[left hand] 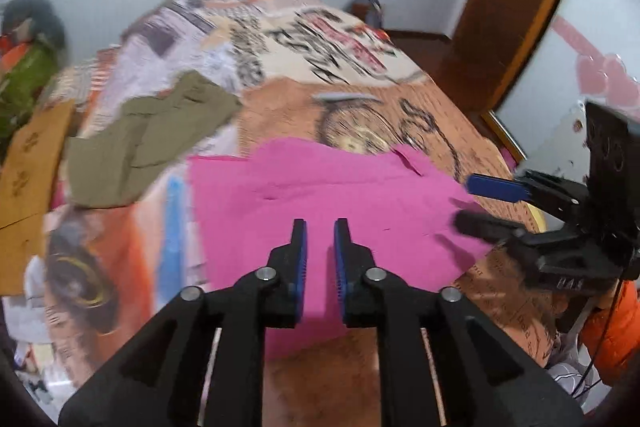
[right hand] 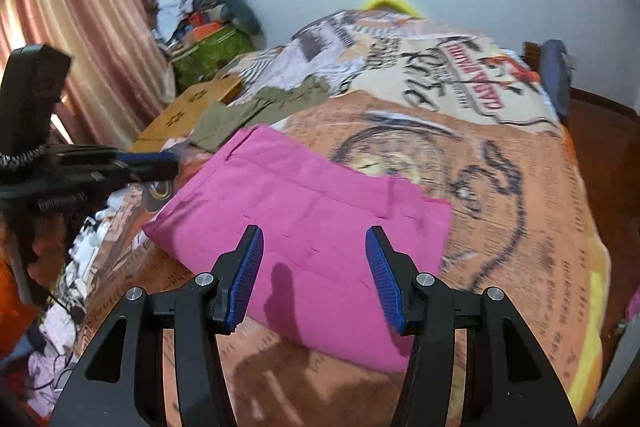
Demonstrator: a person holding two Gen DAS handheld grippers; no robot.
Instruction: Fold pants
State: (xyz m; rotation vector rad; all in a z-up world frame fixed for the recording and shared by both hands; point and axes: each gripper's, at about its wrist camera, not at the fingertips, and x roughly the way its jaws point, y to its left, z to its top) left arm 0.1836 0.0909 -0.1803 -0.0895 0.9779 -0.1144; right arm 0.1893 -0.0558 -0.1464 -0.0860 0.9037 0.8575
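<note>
The pink pants [left hand: 328, 187] lie folded at frame centre on the bed [left hand: 440, 123]. The left gripper [left hand: 321, 239] is slightly parted and empty; the right gripper [right hand: 314, 255] gapes empty. Likely next: pinch matching corners, then fold evenly.

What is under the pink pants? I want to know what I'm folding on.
The pink pants lie flat on a printed bedspread with orange and cream pictures and lettering. The part of the print beneath them is covered, so anything there cannot be seen.
</note>
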